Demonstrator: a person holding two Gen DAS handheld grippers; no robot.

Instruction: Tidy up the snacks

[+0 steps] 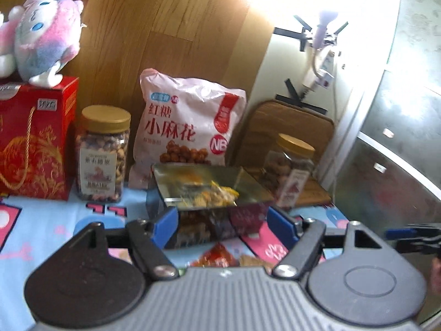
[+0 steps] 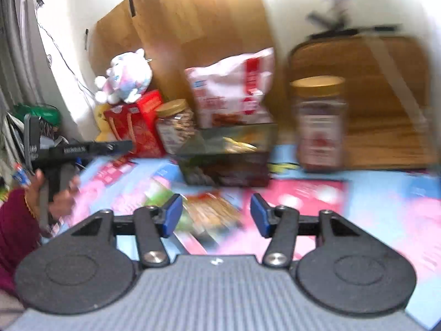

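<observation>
left tongs (image 1: 223, 222): sitting released, blue pads spread wide. The dark snack box (image 1: 212, 193) is showing in the gap between them, but the pads aren't pressing on it as far as I can see
right tongs (image 2: 216, 215): also hanging open, nothing gripped. A snack packet (image 2: 212, 215) is lying flat on the cloth right under the gap, pretty blurry
snack box: standing just ahead of both tongs with its foil-lined top flapped open, yellowish snack bits showing inside
pink bag (image 1: 184, 121): leaning upright right behind the box, against the wooden panel (image 1: 165, 27)
left jar (image 1: 103, 154): gold lid, full of nuts, sitting ahead and to the left of the left tongs, just beside the pink bag
right jar (image 2: 319, 124): another gold-lidded one, standing ahead and to the right of the right tongs, beside the box
red gift box (image 1: 35, 143): far left of the left tongs, touching-close to the left jar, with a plush toy (image 1: 46, 35) perching on top
counter (image 1: 35, 229): wearing a blue and pink cartoon cloth
hand (image 2: 59, 193): a person's hand in a maroon sleeve is gripping the other handle, off to the left of the right tongs
</observation>
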